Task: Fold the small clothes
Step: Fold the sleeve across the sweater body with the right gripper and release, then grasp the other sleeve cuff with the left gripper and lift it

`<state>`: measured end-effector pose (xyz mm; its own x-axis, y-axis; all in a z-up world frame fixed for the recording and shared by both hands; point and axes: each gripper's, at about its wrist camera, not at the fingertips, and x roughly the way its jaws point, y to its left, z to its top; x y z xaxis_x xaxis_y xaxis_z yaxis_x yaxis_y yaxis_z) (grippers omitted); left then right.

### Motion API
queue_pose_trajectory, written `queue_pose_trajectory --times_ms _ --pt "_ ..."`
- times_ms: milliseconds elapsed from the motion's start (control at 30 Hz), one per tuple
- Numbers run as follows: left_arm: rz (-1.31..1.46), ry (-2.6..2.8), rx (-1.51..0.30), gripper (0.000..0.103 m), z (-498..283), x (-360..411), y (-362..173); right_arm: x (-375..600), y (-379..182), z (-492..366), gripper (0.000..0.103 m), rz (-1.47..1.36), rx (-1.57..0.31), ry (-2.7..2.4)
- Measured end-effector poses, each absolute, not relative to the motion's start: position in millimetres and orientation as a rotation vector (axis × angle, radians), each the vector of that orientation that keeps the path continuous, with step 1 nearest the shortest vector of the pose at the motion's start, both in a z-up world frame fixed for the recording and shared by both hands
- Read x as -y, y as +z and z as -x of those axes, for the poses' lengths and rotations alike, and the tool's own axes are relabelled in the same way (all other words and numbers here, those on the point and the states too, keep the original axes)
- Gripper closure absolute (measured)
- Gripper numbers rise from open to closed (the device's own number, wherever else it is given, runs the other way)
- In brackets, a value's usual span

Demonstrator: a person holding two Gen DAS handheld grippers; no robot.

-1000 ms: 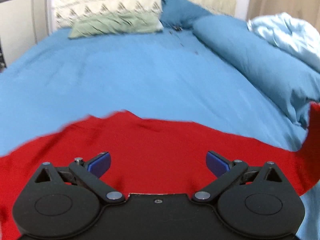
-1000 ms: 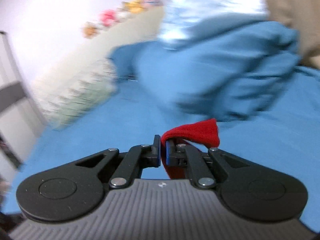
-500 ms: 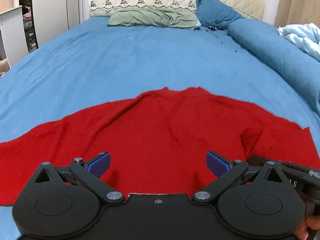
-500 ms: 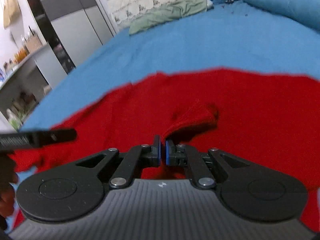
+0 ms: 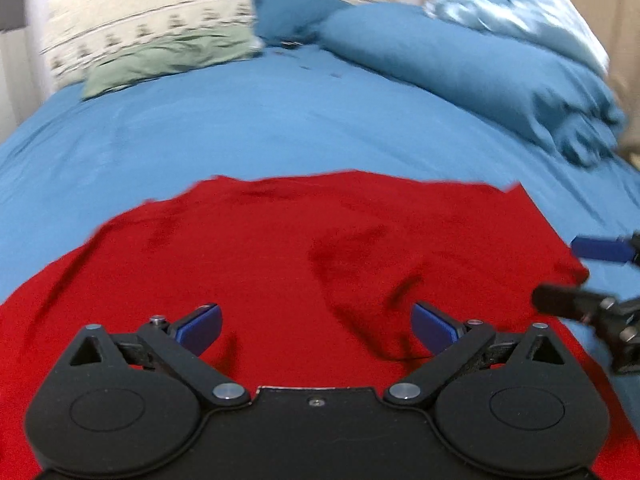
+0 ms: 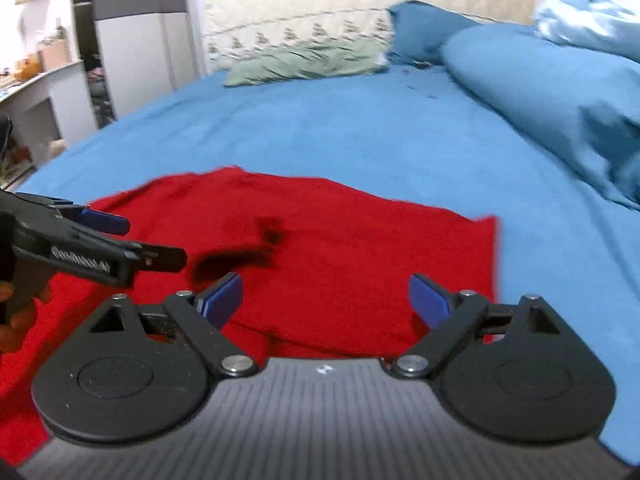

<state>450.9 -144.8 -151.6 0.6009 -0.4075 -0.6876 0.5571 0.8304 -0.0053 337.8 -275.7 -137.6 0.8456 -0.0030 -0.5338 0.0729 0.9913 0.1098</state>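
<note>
Your left tongs [image 5: 316, 322] are spread but closing, and your right tongs [image 6: 325, 300] are spreading; neither pinches anything. The red garment [image 5: 280, 248] lies loosely spread on the blue bed [image 5: 240, 128] beneath both.

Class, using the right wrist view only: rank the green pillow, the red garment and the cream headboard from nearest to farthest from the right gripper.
1. Red garment: directly below and ahead of the right gripper, whose jaws are opening with nothing pinched between them.
2. Green pillow: far end of the bed, left of centre.
3. Cream headboard: behind the pillow, at the wall.
</note>
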Motion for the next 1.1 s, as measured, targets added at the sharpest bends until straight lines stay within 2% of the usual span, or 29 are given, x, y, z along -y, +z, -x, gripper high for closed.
queue_pose_trajectory --times_ms 100,200,233,333,467,633,667,700,733,767,900,1100 --pt "-0.257 -0.575 -0.753 0.023 -455.2 166.3 -169.2 294.8 -143.4 -329.7 0.000 -0.145 -0.583 -0.085" --pt "-0.187 -0.511 -0.744 0.029 -463.4 160.1 -174.0 310.6 -150.6 -323.1 0.000 -0.171 -0.593 -0.119" --pt "-0.142 -0.495 -0.745 0.035 -466.3 154.7 -173.3 314.1 -153.0 -322.0 0.000 -0.180 -0.592 -0.126" --pt "0.006 -0.458 -0.730 0.041 -471.5 126.4 -169.6 320.1 -156.8 -321.1 0.000 -0.197 -0.583 -0.157" --pt "0.094 -0.427 -0.711 0.043 -471.7 103.3 -172.2 335.3 -165.4 -317.2 0.000 -0.273 -0.578 -0.194" --pt "0.101 -0.453 -0.703 0.043 -469.4 107.6 -175.5 342.6 -174.2 -311.7 0.000 -0.318 -0.599 -0.206" --pt "0.105 -0.452 -0.702 0.047 -469.0 108.8 -175.7 342.6 -174.9 -311.0 0.000 -0.318 -0.602 -0.206" --pt "0.111 -0.446 -0.704 0.065 -469.8 109.0 -175.3 342.8 -175.3 -311.7 0.000 -0.317 -0.605 -0.204" --pt "0.111 -0.439 -0.708 0.091 -468.3 109.3 -175.6 342.3 -175.3 -311.7 0.000 -0.314 -0.607 -0.202" --pt "0.114 -0.437 -0.716 0.099 -470.5 110.1 -174.5 341.2 -175.2 -311.8 0.000 -0.309 -0.610 -0.199" --pt "0.121 -0.425 -0.675 0.099 -468.1 107.8 -153.2 333.1 -174.1 -315.2 0.000 -0.276 -0.627 -0.178" --pt "0.069 -0.342 -0.475 0.099 -458.6 54.1 -86.2 312.4 -166.1 -326.0 0.000 -0.202 -0.641 -0.140"
